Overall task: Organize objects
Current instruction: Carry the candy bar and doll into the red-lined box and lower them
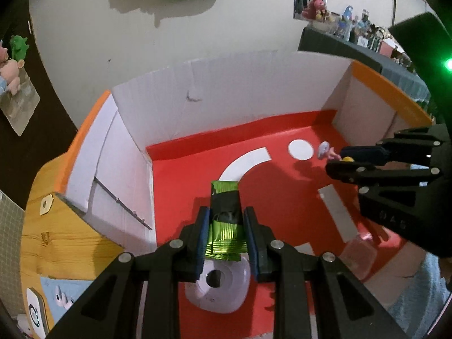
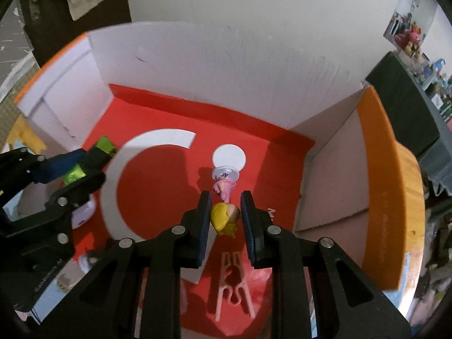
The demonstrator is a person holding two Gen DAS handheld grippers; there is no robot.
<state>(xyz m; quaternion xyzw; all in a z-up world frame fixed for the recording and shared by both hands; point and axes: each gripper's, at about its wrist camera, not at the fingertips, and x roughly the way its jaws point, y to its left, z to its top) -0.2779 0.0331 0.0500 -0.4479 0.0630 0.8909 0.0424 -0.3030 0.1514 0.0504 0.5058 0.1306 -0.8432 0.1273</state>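
While left gripper (image 1: 226, 231) pinches green packet (image 1: 225, 220), right gripper (image 2: 225, 220) clamps figurine (image 2: 225, 212).

Red, white and orange box, with bright things in my black fingers

My left fingers (image 1: 204, 234) are black with blue pads, and the packet (image 1: 226, 220) between them is shiny green with a black band. My right fingers (image 2: 203, 220) match, closed around a figurine (image 2: 224, 197) with yellow hair, a pink body and a white base. The box (image 2: 169, 65) has a red floor with white shapes, white walls and orange outer sides. A pink clip (image 2: 233, 285) lies on the red. The bench (image 1: 56, 243) is yellowish wood grain.
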